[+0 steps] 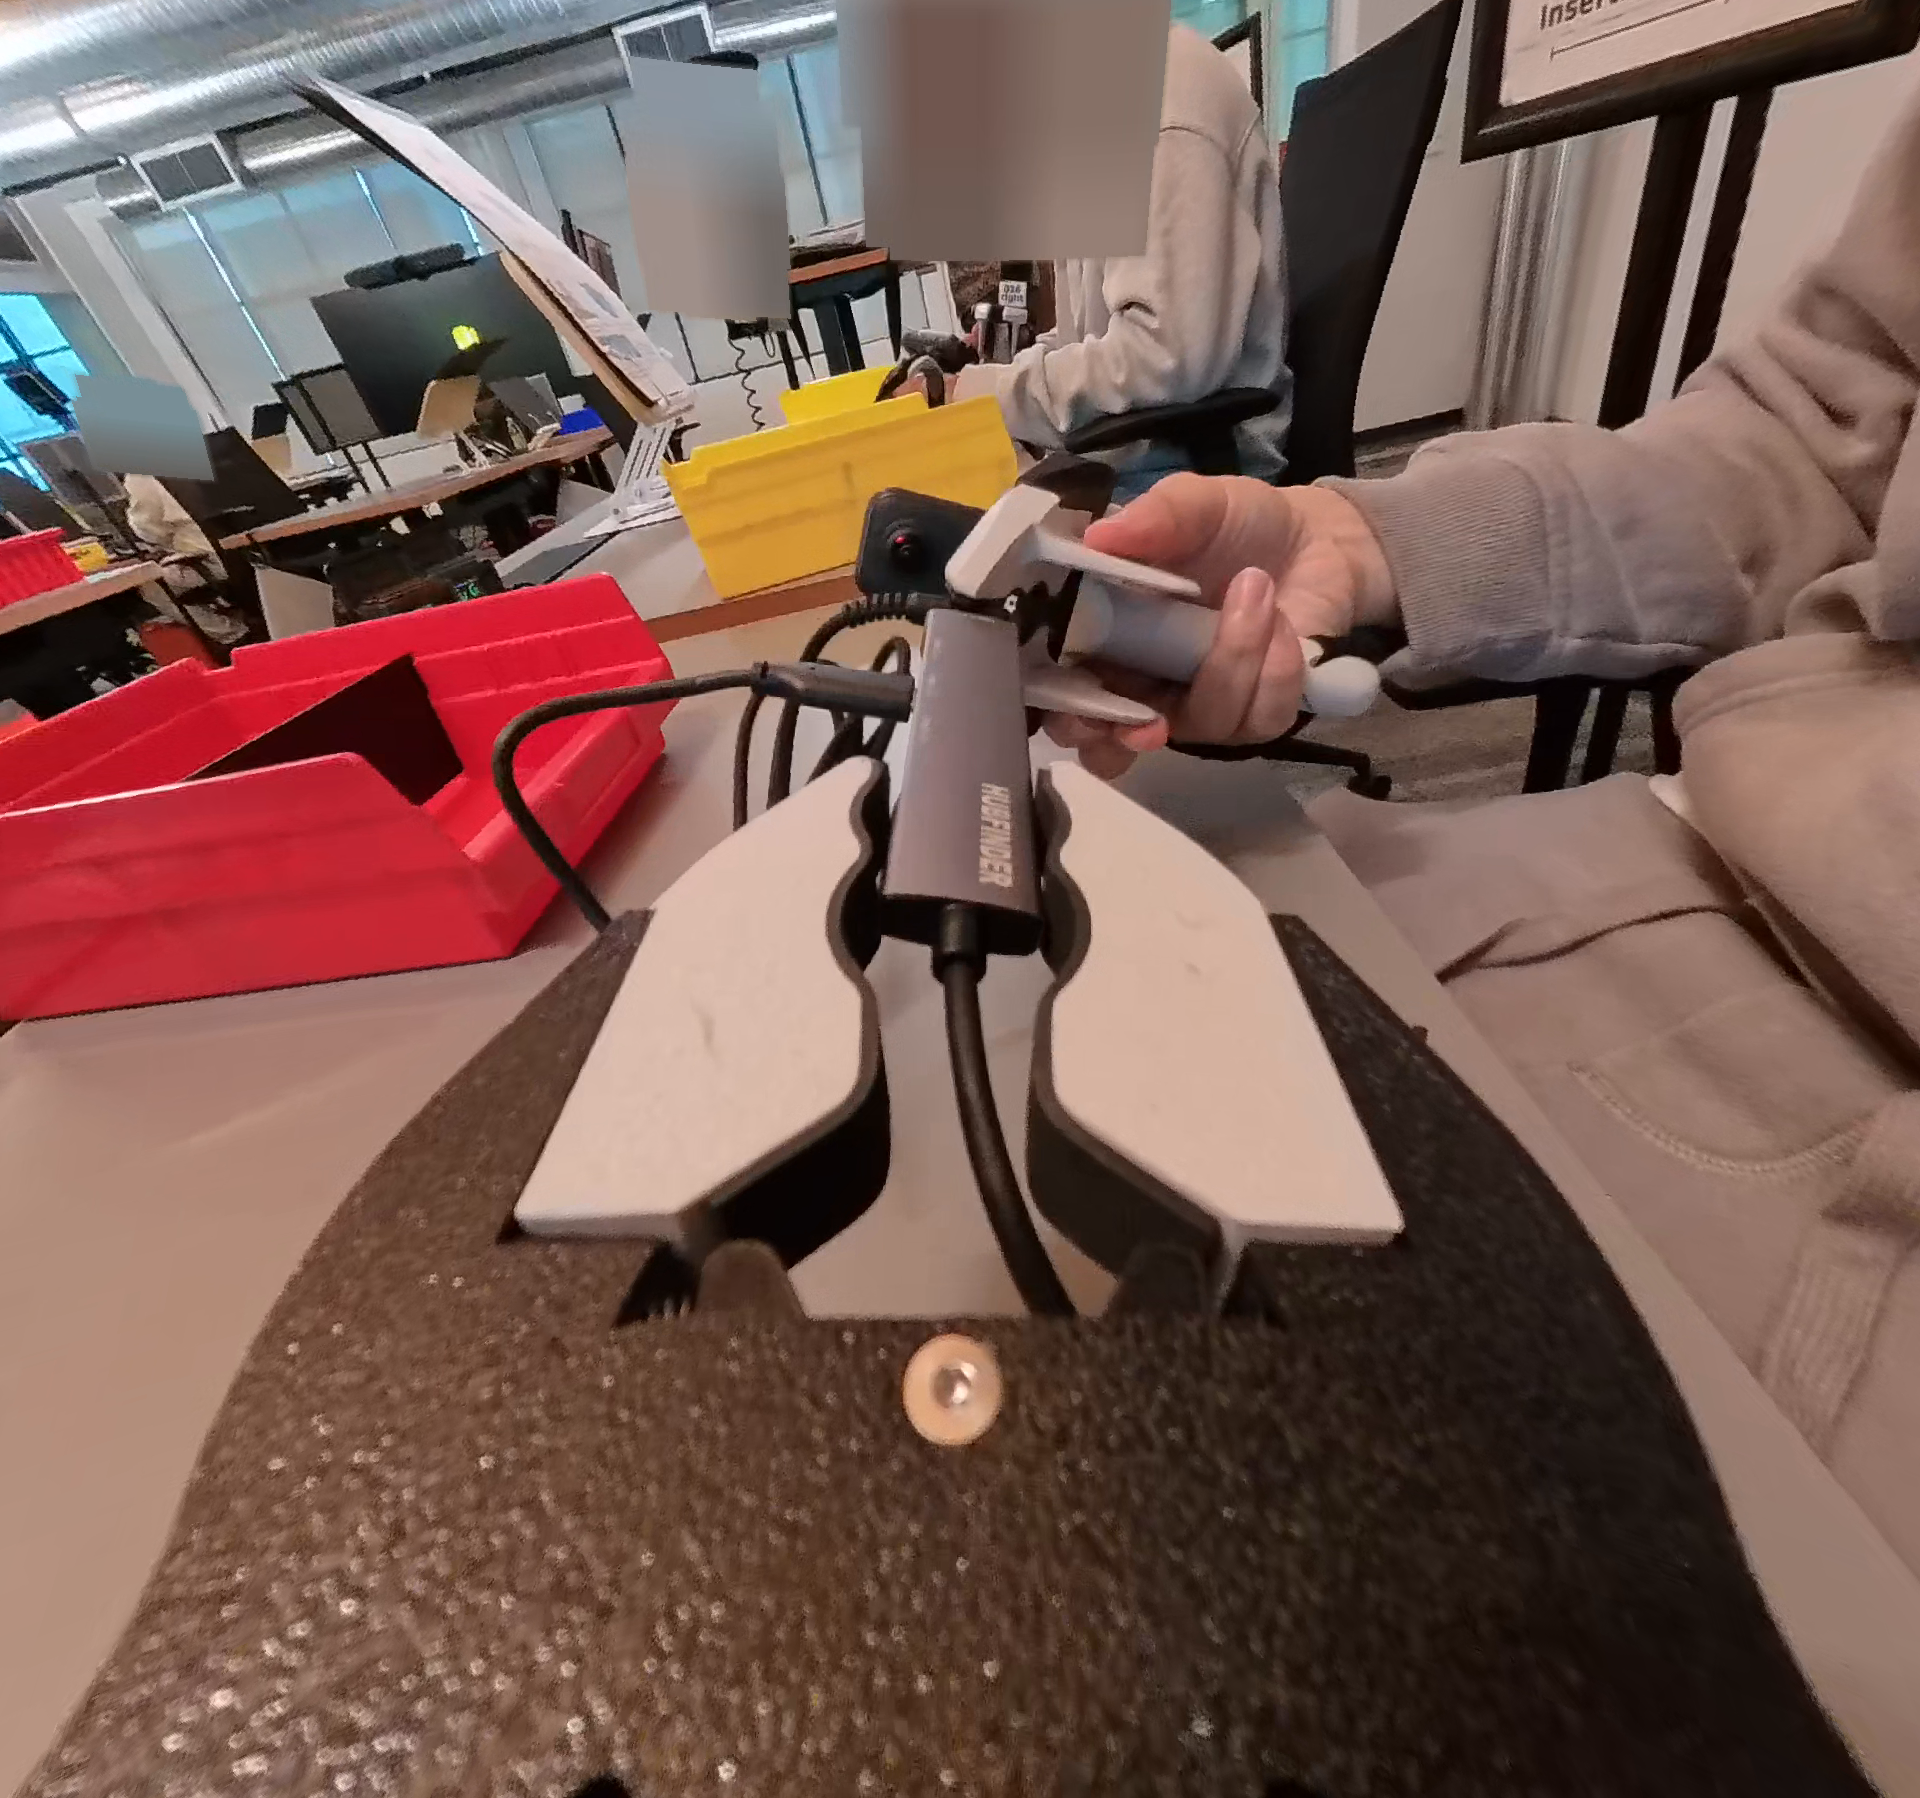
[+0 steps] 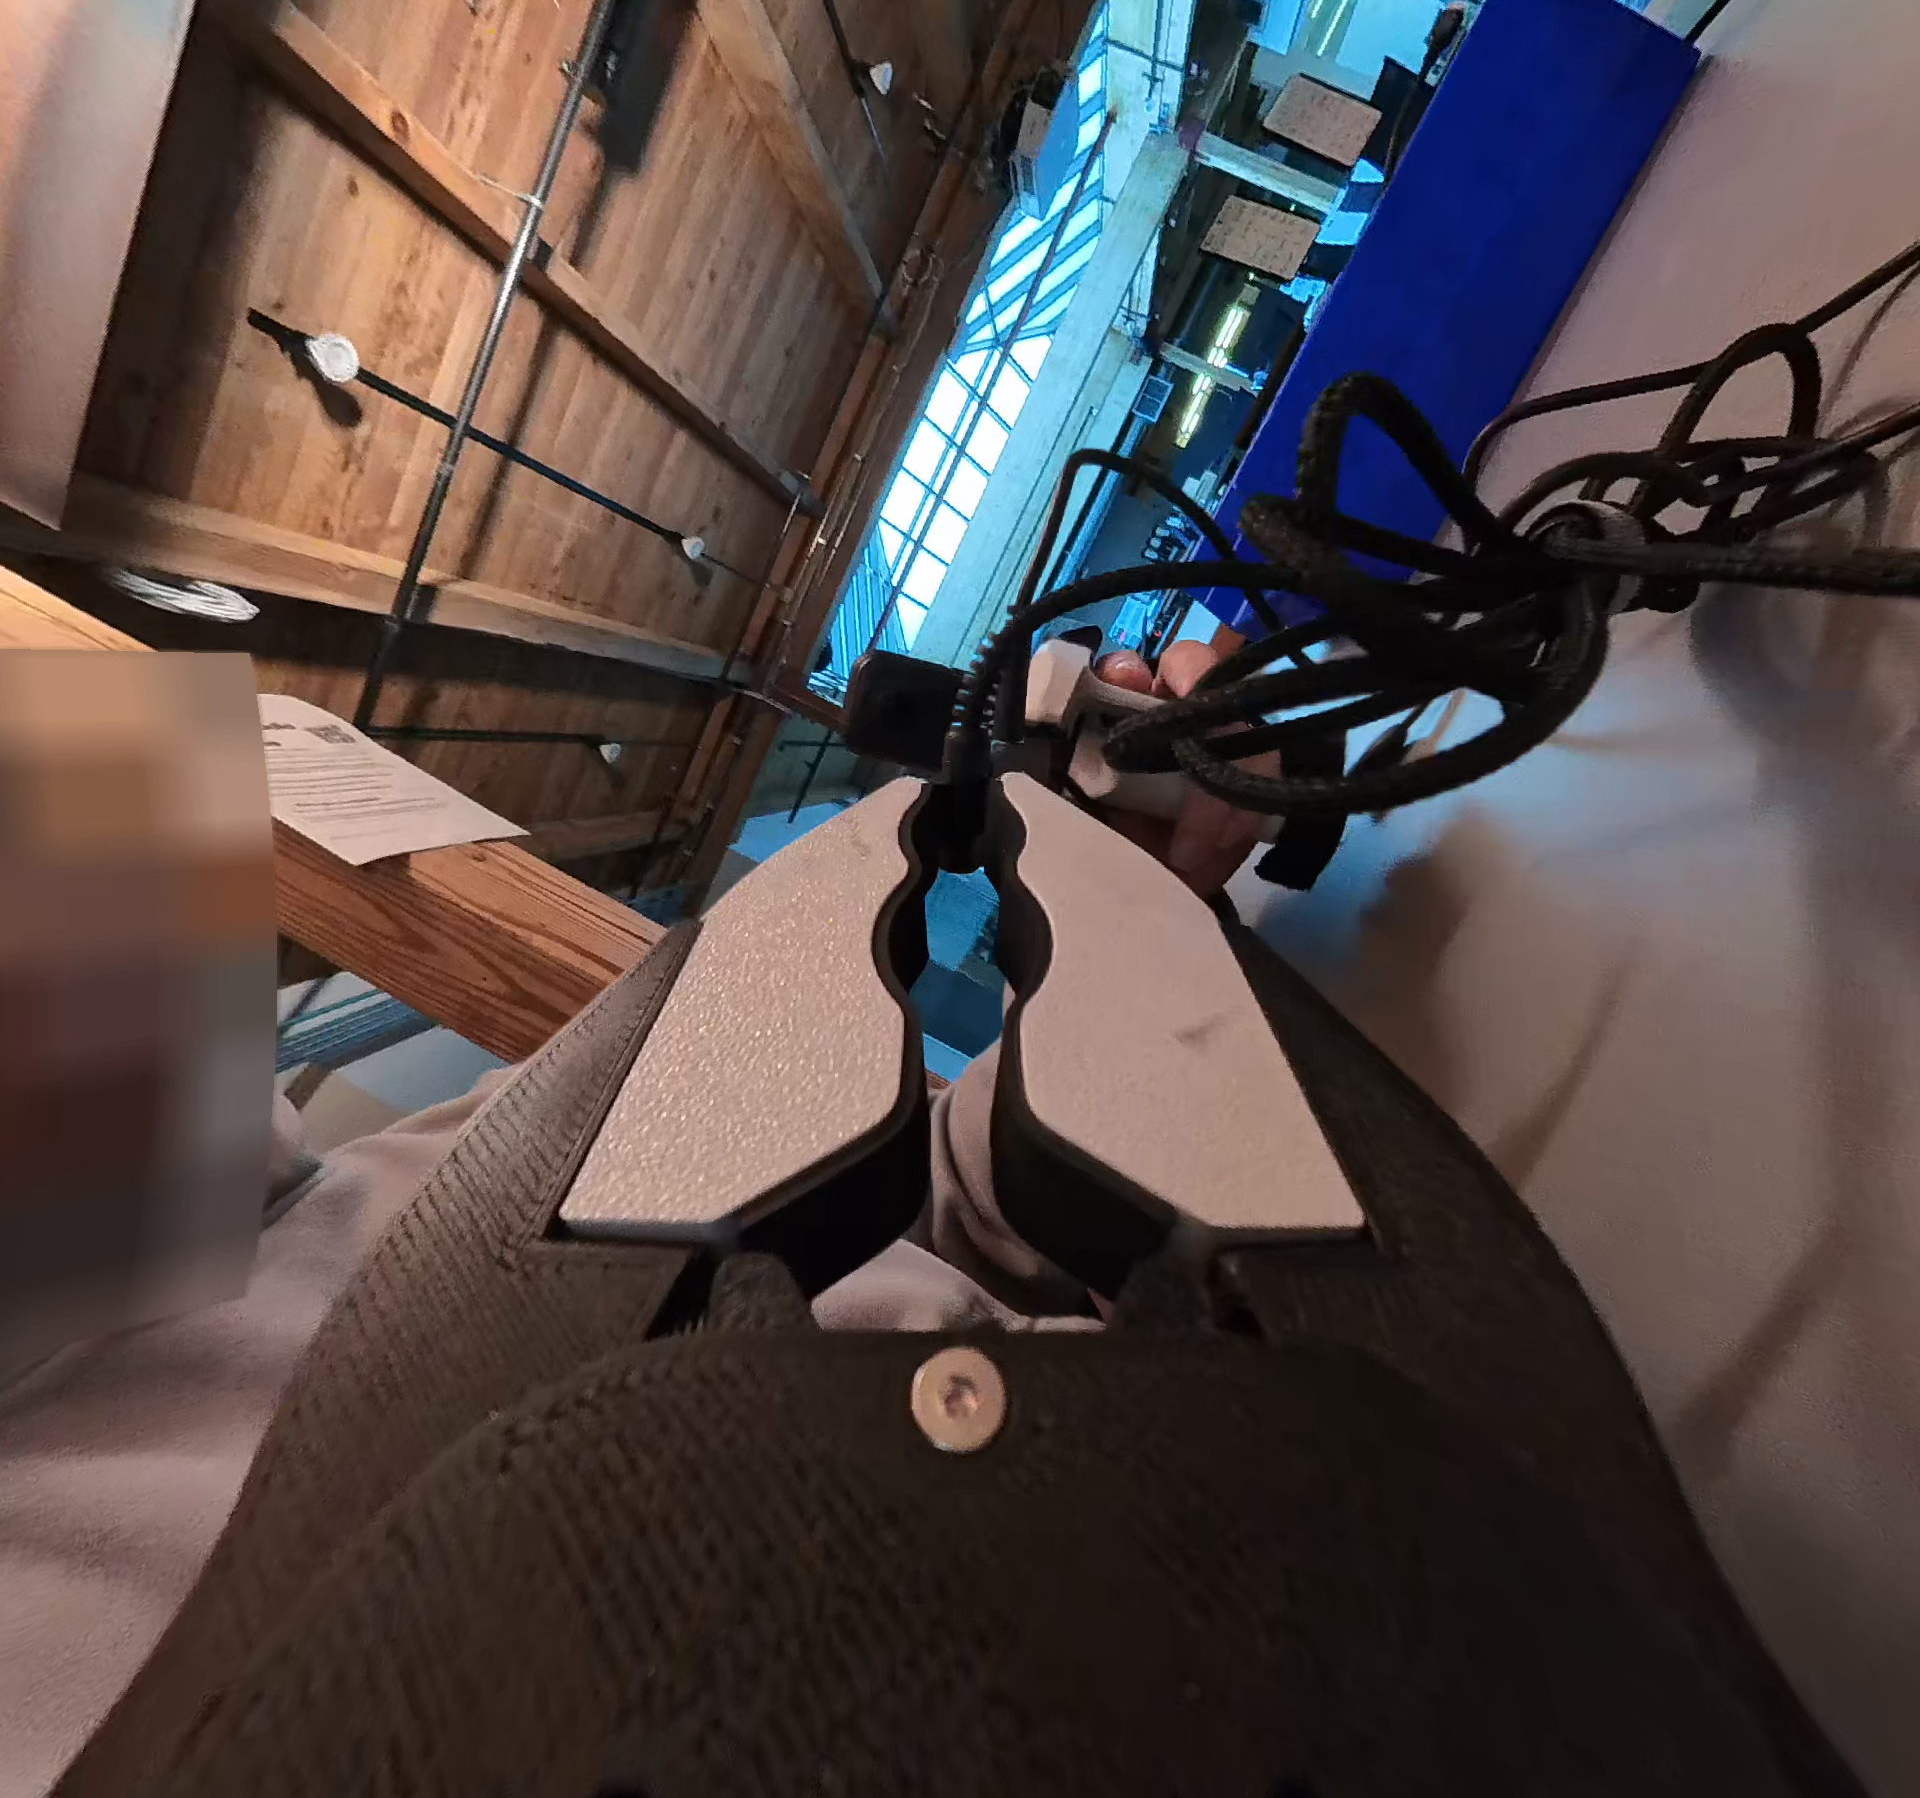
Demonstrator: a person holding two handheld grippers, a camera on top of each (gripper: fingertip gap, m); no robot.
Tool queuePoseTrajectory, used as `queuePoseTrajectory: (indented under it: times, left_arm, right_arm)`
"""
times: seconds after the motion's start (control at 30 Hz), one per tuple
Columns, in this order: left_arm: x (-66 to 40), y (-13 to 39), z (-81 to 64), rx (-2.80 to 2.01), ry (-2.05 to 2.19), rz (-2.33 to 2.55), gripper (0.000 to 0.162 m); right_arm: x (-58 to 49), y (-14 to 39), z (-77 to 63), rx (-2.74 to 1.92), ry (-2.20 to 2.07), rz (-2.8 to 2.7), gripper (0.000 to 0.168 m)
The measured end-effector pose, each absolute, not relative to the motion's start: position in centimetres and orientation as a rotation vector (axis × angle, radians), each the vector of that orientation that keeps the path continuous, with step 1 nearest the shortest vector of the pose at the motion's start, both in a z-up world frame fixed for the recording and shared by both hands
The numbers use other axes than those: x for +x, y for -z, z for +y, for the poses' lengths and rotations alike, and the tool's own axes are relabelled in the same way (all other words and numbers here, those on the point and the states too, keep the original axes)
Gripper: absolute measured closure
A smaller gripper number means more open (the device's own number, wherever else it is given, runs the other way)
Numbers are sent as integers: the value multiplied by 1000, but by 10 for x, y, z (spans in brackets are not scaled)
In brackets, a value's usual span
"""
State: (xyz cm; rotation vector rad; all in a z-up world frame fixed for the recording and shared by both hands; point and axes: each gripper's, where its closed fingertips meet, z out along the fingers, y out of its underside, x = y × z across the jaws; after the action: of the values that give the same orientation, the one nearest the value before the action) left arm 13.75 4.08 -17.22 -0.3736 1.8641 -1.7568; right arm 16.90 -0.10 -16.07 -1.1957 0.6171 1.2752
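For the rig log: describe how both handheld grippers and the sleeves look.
The left gripper and right gripper each have two flat pale grey fingers with wavy black-edged inner sides, on a textured black body with one silver screw. The person's sleeve is light grey sweatshirt fabric.

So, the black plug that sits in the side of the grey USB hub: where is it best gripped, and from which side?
Probably on the rigid housing of the black plug, not its limp braided cable. Come from the left: it juts sideways from the grey USB hub, and the left gripper clamping the hub blocks the near end.
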Motion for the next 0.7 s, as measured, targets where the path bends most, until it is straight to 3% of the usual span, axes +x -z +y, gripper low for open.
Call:
queuePoseTrajectory:
  times: [0.7]
  left_arm:
    - [139, 181, 41, -373, 1672, 1930, 137]
  right_arm:
    - [178, 171, 0, -1381, -1065, 586, 160]
